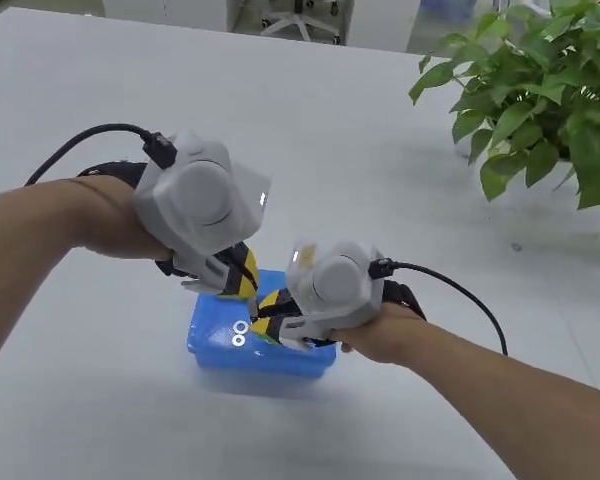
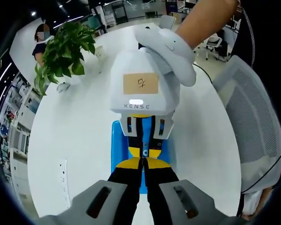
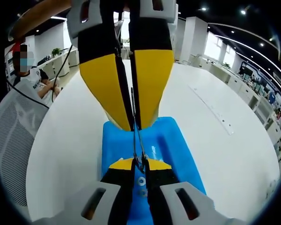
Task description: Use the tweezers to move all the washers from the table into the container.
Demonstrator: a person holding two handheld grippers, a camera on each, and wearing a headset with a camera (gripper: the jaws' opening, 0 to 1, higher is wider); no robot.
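Slim metal tweezers (image 3: 136, 136) run down the centre of the right gripper view, their arms pressed almost together; whether the tips hold anything I cannot tell. The left gripper (image 2: 143, 165) pinches them from the top of that frame and the right gripper (image 3: 139, 167) from the bottom, both closed onto them. Just below, two small silver ring washers (image 3: 141, 181) lie inside the blue rectangular plastic container (image 3: 168, 140) on the white table (image 1: 380, 130). A green leafy plant (image 1: 540, 90) stands in the head view's upper right.

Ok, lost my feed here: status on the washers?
Left tongs and right tongs both shut on tweezers, over blue container. Two washers inside. Plant far off.
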